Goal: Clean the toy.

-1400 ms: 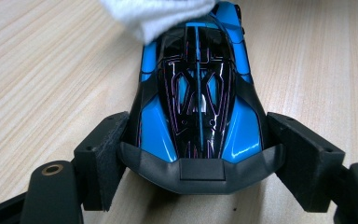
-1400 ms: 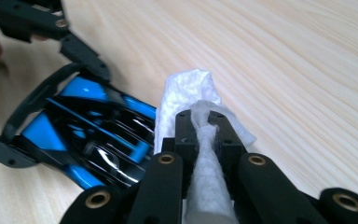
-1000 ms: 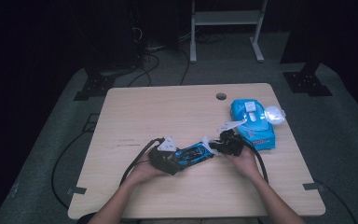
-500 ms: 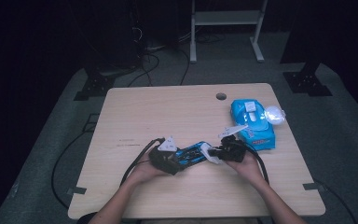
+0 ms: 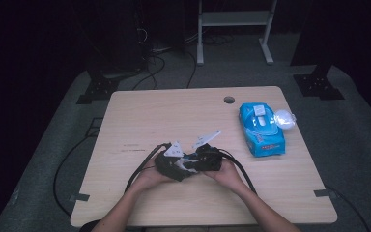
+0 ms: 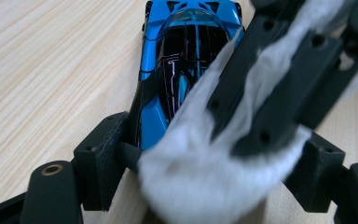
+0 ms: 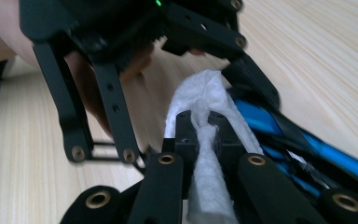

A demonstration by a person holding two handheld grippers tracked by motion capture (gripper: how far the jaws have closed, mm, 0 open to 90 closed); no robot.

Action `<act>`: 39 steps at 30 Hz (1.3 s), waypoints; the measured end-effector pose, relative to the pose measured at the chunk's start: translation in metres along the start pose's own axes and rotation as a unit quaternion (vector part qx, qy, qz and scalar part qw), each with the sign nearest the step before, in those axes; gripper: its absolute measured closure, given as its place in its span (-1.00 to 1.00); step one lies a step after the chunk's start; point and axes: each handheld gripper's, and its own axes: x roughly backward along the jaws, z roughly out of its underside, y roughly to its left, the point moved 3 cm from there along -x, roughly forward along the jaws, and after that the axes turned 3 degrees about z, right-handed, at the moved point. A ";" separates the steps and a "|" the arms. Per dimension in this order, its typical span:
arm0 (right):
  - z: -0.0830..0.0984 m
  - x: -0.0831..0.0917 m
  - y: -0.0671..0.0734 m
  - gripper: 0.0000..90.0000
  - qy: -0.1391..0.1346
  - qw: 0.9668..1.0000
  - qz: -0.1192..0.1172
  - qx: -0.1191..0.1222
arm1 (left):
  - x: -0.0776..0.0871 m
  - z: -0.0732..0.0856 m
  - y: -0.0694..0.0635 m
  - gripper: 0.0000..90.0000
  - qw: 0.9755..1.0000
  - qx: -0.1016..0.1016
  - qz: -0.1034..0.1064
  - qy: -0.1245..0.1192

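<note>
Glossy blue car (image 6: pixel 168 70) wiped on the wooden worktop (image 5: pixel 174 116)

Left tongs (image 6: pixel 205 154) grip its rear, nose pointing away; right tongs (image 7: pixel 200 135) pinch fluffy white wipe (image 7: pixel 205 116).

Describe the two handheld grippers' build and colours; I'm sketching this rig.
Both the left gripper and the right gripper are black, with bolted link bars and brass-coloured pivots. Each carries a grey three-cornered plate on top and trails a black cable. The forearms are bare.
</note>
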 end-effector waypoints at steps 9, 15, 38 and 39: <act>-0.006 -0.001 -0.006 0.84 -0.014 1.000 0.005 -0.012 | -0.003 -0.002 -0.001 -0.47 1.000 0.001 -0.003 -0.002; -0.008 0.010 -0.023 0.84 -0.024 0.998 0.058 -0.020 | -0.003 -0.001 0.000 -0.47 1.000 -0.001 -0.001 -0.001; 0.043 0.057 -0.091 0.84 0.013 0.982 0.171 -0.080 | -0.003 -0.001 0.000 -0.47 1.000 -0.002 0.000 0.000; 0.045 0.057 -0.090 0.84 0.015 0.982 0.172 -0.078 | -0.003 -0.001 0.000 -0.47 1.000 -0.002 -0.001 0.001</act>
